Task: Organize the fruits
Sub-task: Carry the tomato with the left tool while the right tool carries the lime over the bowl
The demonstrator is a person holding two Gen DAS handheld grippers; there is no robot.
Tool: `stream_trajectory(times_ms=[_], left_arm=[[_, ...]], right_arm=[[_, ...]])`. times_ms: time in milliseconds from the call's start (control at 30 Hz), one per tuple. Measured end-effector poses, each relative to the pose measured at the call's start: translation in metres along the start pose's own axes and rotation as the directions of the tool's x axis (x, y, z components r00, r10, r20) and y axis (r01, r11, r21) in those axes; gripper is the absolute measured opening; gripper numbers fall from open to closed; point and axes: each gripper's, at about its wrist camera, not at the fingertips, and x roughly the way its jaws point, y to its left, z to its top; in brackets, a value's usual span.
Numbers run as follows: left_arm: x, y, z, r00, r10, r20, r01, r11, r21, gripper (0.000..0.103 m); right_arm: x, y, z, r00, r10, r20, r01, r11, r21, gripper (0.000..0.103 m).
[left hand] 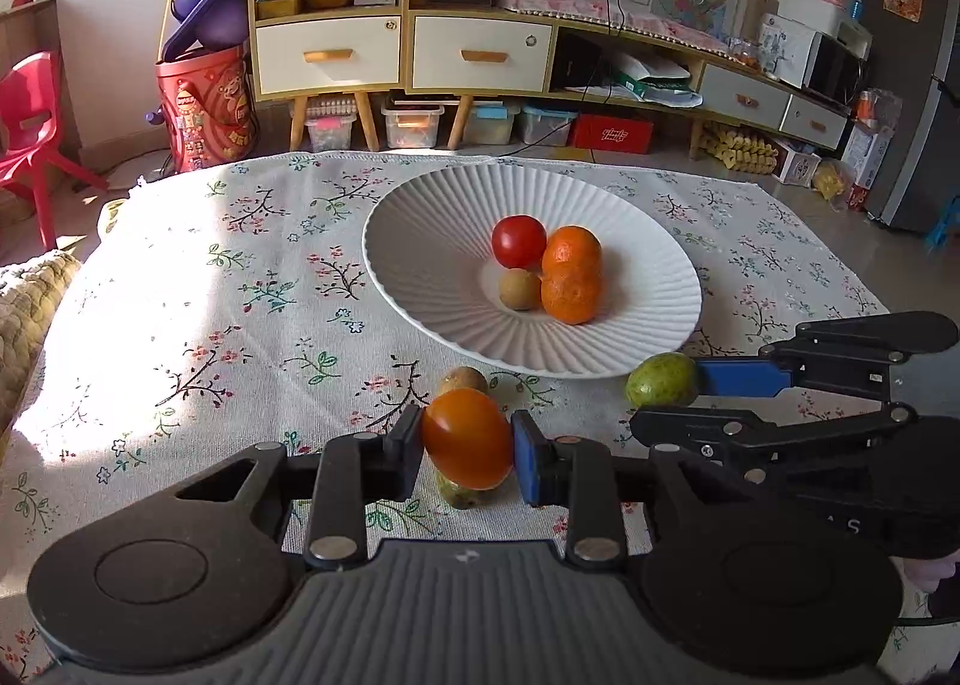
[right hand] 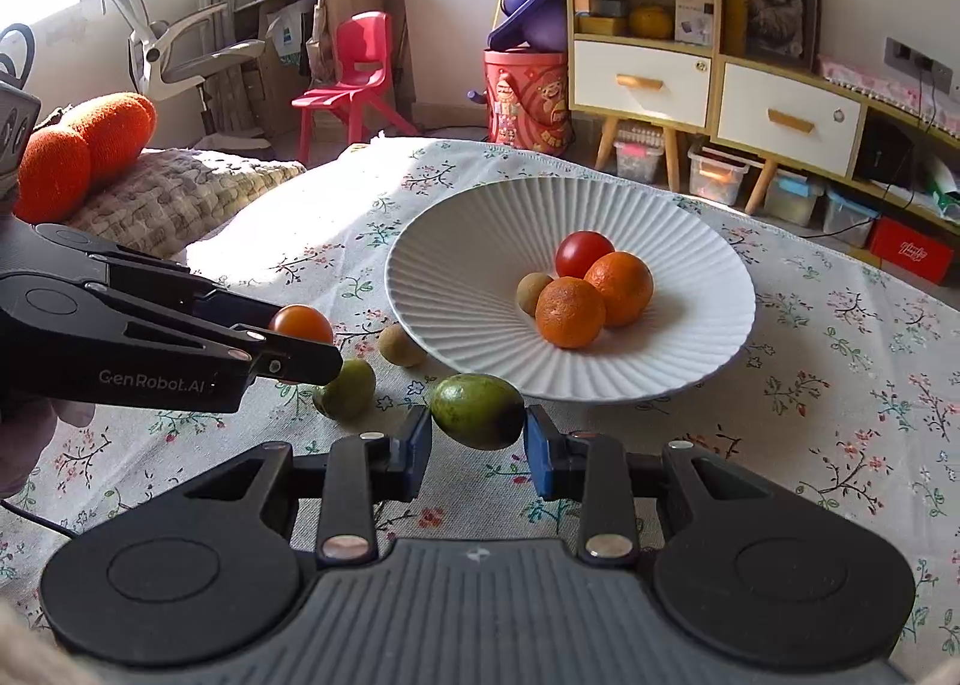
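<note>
The left tool (left hand: 467,439) is clamping an orange tomato (left hand: 468,437) above the tabletop (left hand: 180,325), at the plate's (left hand: 420,217) 6 o'clock. The right tool (right hand: 478,436) is gripping a green fruit (right hand: 478,410) just off that plate's rim, around 7 o'clock.

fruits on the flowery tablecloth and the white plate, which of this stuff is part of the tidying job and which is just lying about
Part of the job:
- orange tomato in the left gripper
- green oval fruit in the right gripper
- white ribbed plate holding a red tomato, two oranges and a small brown round fruit
- loose brown fruit and green fruit on the cloth

Just lying about:
- red plastic chair
- orange cushion
</note>
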Motion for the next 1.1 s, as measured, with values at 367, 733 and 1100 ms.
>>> stream_trajectory(times_ms=[367,733,1100], left_arm=[[0.027,-0.008,0.033,0.998,-0.013,0.064,0.012,1.0,0.01,0.016],[0.063,-0.019,0.042,0.999,-0.029,0.025,0.028,0.998,0.05,0.016],[0.07,-0.016,0.042,0.998,-0.055,0.007,0.055,0.997,0.047,0.017]], right_arm=[[0.0,-0.021,0.016,0.997,-0.066,0.046,0.064,0.997,0.046,0.03],[0.017,-0.041,0.023,0.99,-0.14,0.024,0.139,0.989,0.058,0.03],[0.03,-0.039,0.025,0.984,-0.178,-0.008,0.178,0.984,0.001,0.03]])
